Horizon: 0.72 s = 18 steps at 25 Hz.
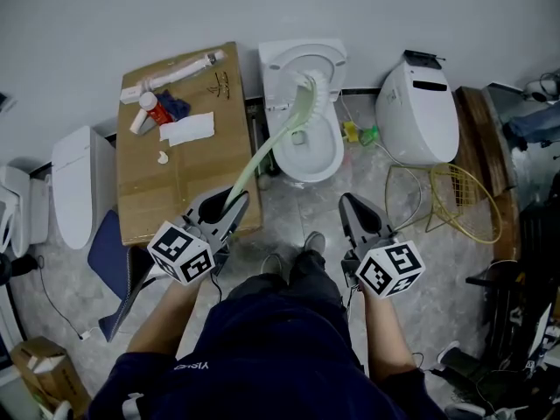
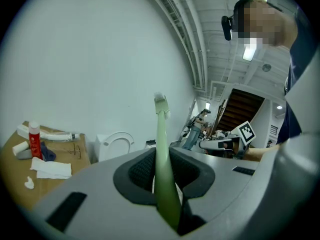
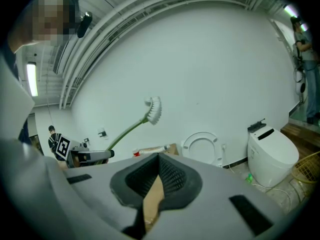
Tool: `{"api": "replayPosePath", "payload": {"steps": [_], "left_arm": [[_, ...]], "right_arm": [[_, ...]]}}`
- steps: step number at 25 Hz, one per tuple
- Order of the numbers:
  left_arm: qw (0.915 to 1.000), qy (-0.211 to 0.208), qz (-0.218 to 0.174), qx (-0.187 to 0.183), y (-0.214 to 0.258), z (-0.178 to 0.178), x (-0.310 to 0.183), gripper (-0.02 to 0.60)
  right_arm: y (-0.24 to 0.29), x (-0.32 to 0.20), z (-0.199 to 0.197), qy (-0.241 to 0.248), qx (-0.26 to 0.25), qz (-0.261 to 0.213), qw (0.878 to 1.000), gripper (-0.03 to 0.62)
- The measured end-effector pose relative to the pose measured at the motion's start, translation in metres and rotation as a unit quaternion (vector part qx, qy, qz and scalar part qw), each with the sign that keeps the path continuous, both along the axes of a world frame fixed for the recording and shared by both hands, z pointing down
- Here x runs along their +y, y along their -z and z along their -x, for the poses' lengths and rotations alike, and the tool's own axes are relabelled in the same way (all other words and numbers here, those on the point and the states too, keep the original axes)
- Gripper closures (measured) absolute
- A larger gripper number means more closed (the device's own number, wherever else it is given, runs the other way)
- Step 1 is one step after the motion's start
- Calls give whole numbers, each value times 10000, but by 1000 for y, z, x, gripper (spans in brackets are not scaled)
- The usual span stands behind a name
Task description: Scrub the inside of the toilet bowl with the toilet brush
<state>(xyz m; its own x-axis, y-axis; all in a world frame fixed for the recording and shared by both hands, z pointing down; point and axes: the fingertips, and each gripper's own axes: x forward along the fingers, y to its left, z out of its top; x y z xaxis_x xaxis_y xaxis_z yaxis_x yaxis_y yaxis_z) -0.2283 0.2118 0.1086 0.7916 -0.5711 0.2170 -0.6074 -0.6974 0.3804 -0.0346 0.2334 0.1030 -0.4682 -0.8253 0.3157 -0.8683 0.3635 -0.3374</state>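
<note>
Now, left tongs (image 1: 232, 208): we have them clamped on the lower end of the toilet brush (image 1: 268, 151), the green handle running up between the two pads, so one hand alone can steer the long shaft.
Right tongs (image 1: 350, 206): tips drawn together with nothing in them, low at the centre right of the head view. We judge they are parked there to stay clear of the swing.
Brush head (image 3: 154, 109): raised in the air. In the right gripper view it stands against the white wall, above and left of the toilet; in the head view it lies over the back of the bowl, near the lifted seat (image 1: 302, 59).
Toilet bowl (image 1: 337, 156): top centre of the head view, straight ahead of our feet, seat up so the inside is open to the bristles.
Step in hand: we judge that the scrubbing is not under way at this instant, since the bristles look clear of the porcelain. The head must drop into the bowl.
Desk (image 1: 184, 191): cardboard-topped, upper left of the head view, just beside the toilet, carrying a red bottle (image 1: 149, 105) and a white cloth (image 1: 188, 129).
</note>
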Motion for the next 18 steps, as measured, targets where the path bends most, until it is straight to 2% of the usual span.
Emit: {"api": "replayPosePath", "payload": {"steps": [9, 18], "left_arm": [[9999, 137, 45, -82, -7, -20, -39, 497], [9989, 373, 174, -240, -15, -60, -93, 497]], "right_arm": [[-8, -46, -24, 113, -54, 26, 9999, 591], [-16, -113, -63, 395, -111, 137, 9991, 591]]}}
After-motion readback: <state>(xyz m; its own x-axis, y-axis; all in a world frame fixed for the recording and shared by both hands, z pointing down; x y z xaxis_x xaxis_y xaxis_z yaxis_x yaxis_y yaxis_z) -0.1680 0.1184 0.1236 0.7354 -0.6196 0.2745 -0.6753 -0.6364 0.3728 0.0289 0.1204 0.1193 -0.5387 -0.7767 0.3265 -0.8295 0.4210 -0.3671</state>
